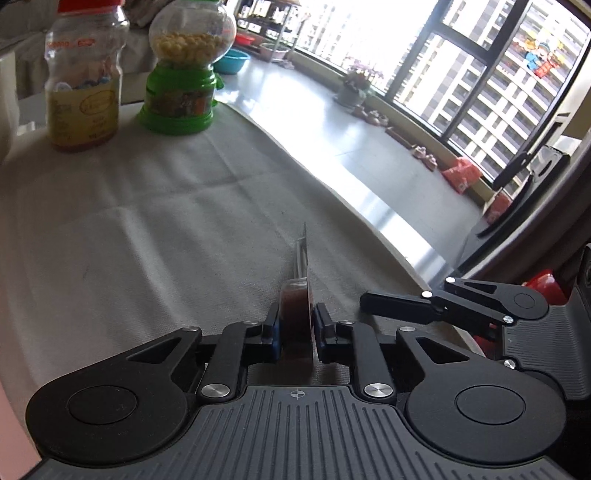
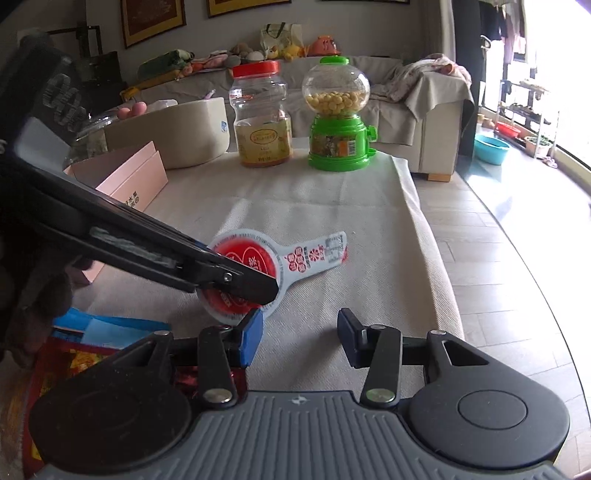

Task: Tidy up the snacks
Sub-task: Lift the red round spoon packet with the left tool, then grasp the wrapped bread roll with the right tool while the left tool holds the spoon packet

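Pick-up step: left tool (image 1: 295,328) pinches the jelly cup (image 2: 258,266) low over the worktop (image 2: 332,206), right tool (image 2: 299,332) spread and empty; next, probably lift and carry it to the pink box (image 2: 129,181).

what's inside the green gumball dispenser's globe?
The green gumball dispenser holds small yellow balls filling the globe's lower part; the upper part looks empty. What's in the opaque base can't be seen.

Grey sofa (image 2: 424,122) upper centre, framed pictures (image 2: 153,18) on wall upper left, bright windows (image 1: 480,85) right, pale tile floor (image 2: 517,229).
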`<state>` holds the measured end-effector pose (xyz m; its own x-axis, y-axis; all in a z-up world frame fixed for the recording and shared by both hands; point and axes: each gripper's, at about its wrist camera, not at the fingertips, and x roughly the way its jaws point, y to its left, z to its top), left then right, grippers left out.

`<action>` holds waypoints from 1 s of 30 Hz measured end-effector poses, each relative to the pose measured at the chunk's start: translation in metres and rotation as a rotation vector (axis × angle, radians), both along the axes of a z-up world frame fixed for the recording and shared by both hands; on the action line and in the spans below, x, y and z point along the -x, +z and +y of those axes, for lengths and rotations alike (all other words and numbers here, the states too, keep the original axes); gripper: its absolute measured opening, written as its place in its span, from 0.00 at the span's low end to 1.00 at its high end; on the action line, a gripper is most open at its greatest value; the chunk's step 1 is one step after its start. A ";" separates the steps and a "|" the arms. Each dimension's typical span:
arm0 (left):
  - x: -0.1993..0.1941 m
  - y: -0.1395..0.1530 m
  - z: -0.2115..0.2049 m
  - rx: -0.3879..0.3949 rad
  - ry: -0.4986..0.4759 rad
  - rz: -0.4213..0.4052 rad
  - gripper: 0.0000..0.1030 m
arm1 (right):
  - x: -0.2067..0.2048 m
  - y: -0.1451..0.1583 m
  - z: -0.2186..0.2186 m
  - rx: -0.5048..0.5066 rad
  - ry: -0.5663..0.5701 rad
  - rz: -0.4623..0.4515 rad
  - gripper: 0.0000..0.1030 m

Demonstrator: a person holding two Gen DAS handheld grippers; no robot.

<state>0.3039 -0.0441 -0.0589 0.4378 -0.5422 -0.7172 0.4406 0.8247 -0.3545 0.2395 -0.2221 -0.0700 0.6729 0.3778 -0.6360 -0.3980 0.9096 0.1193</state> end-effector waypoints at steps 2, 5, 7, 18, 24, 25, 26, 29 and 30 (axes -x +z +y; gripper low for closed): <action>0.000 0.000 0.005 0.039 0.035 0.017 0.19 | 0.006 0.001 -0.005 -0.008 -0.014 0.016 0.57; -0.001 -0.001 0.008 0.064 0.071 0.054 0.19 | 0.016 0.001 -0.014 -0.023 -0.039 0.042 0.77; -0.001 -0.001 0.008 0.073 0.097 0.065 0.19 | 0.022 0.001 -0.018 -0.036 -0.041 0.049 0.81; 0.097 0.050 0.073 0.208 0.238 -0.129 0.18 | 0.029 -0.002 -0.015 -0.080 -0.050 0.069 1.00; 0.190 0.039 0.126 0.137 0.465 -0.198 0.18 | 0.026 0.010 -0.014 -0.047 -0.023 0.141 0.96; 0.202 0.034 0.133 0.115 0.496 -0.198 0.19 | 0.033 0.016 -0.016 -0.064 -0.016 0.138 0.94; 0.212 0.028 0.139 0.101 0.525 -0.195 0.19 | 0.042 0.023 -0.017 -0.079 0.003 0.125 0.94; 0.233 0.015 0.155 0.127 0.596 -0.164 0.18 | 0.073 0.042 -0.013 -0.078 0.095 0.131 0.94; 0.237 0.012 0.159 0.135 0.619 -0.156 0.18 | 0.082 0.045 -0.009 -0.065 0.125 0.150 0.94</action>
